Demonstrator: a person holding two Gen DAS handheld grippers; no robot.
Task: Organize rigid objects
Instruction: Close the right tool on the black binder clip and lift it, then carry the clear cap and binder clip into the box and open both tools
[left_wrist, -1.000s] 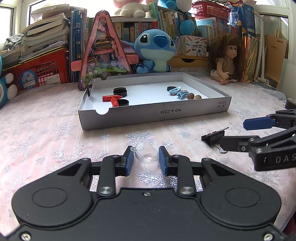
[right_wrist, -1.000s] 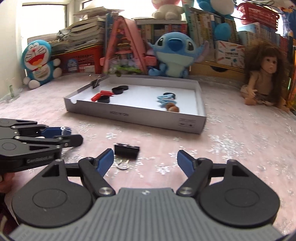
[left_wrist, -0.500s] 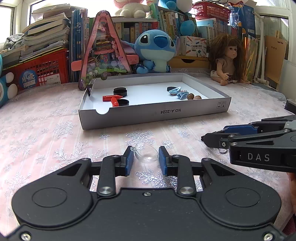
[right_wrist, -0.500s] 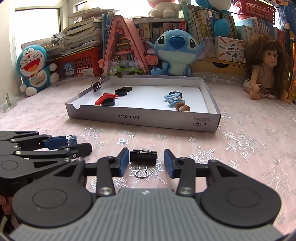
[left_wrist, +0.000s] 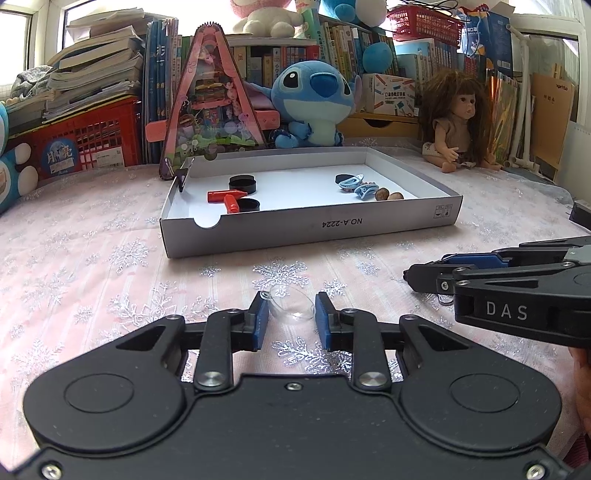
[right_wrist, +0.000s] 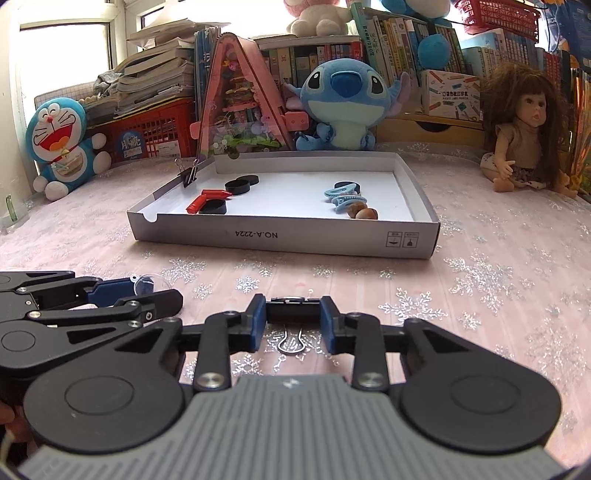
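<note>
My left gripper is shut on a clear plastic dome just above the tablecloth. My right gripper is shut on a black binder clip whose wire handles hang toward me. Each gripper shows in the other's view: the right gripper at the right, the left gripper at the left with the dome. Ahead lies a white cardboard tray holding black round caps, a red piece, blue hair clips and brown nuts.
A binder clip is clamped on the tray's far left corner. Behind the tray stand a Stitch plush, a pink triangular toy house, a doll, a red crate, a Doraemon plush and shelves of books.
My right gripper moved forward over the binder clip and closed its fingers on it. My left gripper stayed shut on the dome, almost still.
</note>
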